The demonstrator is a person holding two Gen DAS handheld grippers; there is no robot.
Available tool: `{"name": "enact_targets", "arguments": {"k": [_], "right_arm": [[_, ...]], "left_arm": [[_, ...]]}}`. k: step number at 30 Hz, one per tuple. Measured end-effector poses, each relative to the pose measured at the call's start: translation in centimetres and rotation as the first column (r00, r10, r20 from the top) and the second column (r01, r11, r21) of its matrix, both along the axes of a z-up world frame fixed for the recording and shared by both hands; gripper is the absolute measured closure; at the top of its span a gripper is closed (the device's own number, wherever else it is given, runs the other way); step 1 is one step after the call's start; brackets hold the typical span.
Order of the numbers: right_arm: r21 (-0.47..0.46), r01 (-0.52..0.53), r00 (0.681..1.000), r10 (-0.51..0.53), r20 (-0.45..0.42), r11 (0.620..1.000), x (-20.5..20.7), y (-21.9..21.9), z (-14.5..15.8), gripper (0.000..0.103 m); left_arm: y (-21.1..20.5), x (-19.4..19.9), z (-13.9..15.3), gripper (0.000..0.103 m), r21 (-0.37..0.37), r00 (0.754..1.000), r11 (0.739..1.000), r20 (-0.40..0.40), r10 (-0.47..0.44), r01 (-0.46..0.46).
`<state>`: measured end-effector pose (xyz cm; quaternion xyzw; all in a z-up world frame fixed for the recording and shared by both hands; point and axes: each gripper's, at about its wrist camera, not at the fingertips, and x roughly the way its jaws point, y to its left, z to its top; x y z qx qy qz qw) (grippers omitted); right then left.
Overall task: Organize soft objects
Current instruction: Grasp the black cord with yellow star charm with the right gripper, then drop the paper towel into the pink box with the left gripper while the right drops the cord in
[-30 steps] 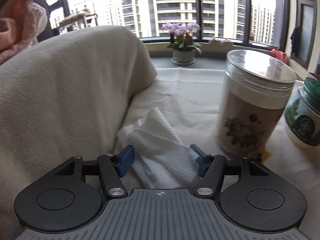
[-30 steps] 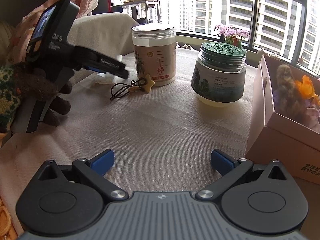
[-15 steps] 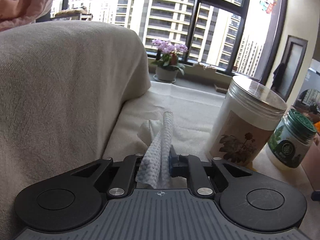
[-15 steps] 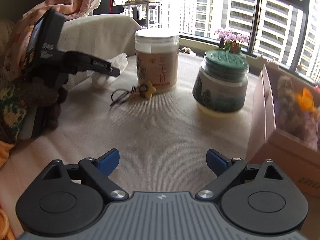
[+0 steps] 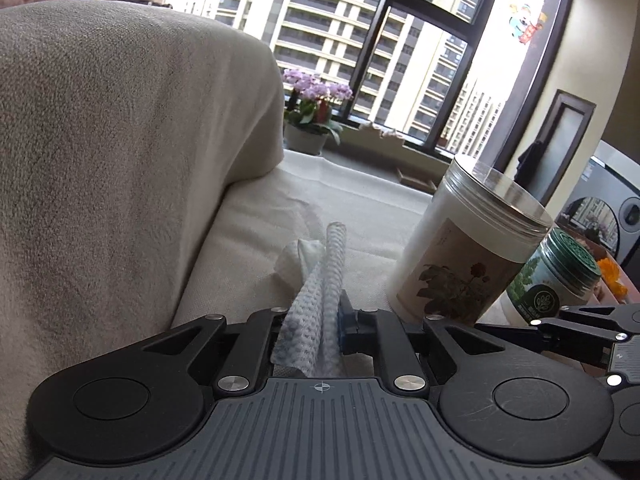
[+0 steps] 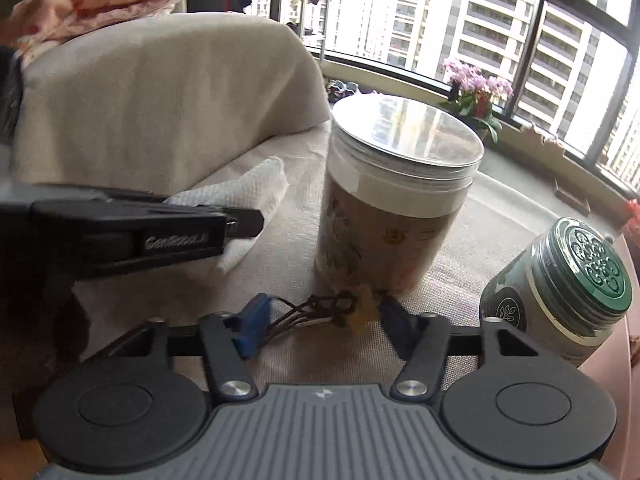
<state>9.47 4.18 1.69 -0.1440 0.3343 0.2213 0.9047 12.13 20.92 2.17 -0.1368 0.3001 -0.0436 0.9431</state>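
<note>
My left gripper (image 5: 316, 320) is shut on a white waffle-textured cloth (image 5: 320, 292), which stands pinched and folded between the jaws above the beige-covered table. The same cloth (image 6: 248, 196) and the left gripper (image 6: 240, 224) show at the left in the right wrist view. My right gripper (image 6: 324, 316) is open, its blue pads either side of a small yellow star charm (image 6: 362, 308) with a dark cord (image 6: 296, 314) lying on the table in front of the tall jar.
A tall clear-lidded jar (image 6: 396, 204) stands just behind the charm, also seen in the left wrist view (image 5: 472, 256). A green-lidded jar (image 6: 568, 288) is to its right. A cream cushion (image 5: 112, 152) rises at the left. A potted orchid (image 5: 312, 116) is on the sill.
My left gripper closed on the white cloth and lifted it. My right gripper moved forward to the jar until its open jaws flank the star charm and cord.
</note>
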Motion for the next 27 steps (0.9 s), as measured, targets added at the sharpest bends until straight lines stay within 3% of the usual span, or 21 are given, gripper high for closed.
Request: {"name": "enact_targets", "arguments": {"k": [6,14,18,21,24,27], "right_arm": [[0.023,0.02,1.0,-0.019,-0.004,1.0,-1.1,-1.2,1.5,0.091],[0.115,0.082,0.996,-0.085,0.022,0.99,-5.6,-7.1,3.8,0.092],[0.156,0.118,0.992,-0.125,0.037,0.981,-8.9,-11.2,4.8,0.092],[0.159,0.159,0.982,-0.173,0.078,0.974,-12.0,-14.4,5.9,0.092],[0.157,0.212,0.962,-0.234,0.139,0.965,-15.3,-17.6,7.2,0.092],[0.16,0.257,0.934,-0.288,0.21,0.953,-18.2,-21.1,8.8,0.092]], "left_arm": [[-0.1,-0.2,0.0,0.088,0.002,1.0,1.0,0.008,-0.004,0.004],[-1.3,-2.8,0.9,0.088,0.072,0.998,0.997,0.06,-0.014,0.009],[-4.5,-7.4,2.1,0.088,0.061,0.986,0.989,0.094,-0.14,0.135],[-8.0,-10.6,2.9,0.088,0.038,0.945,0.949,0.09,-0.314,0.312],[-11.9,-12.6,4.5,0.088,0.054,0.878,0.881,0.076,-0.473,0.47],[-15.0,-13.3,6.7,0.088,0.054,0.817,0.822,0.089,-0.57,0.567]]}}
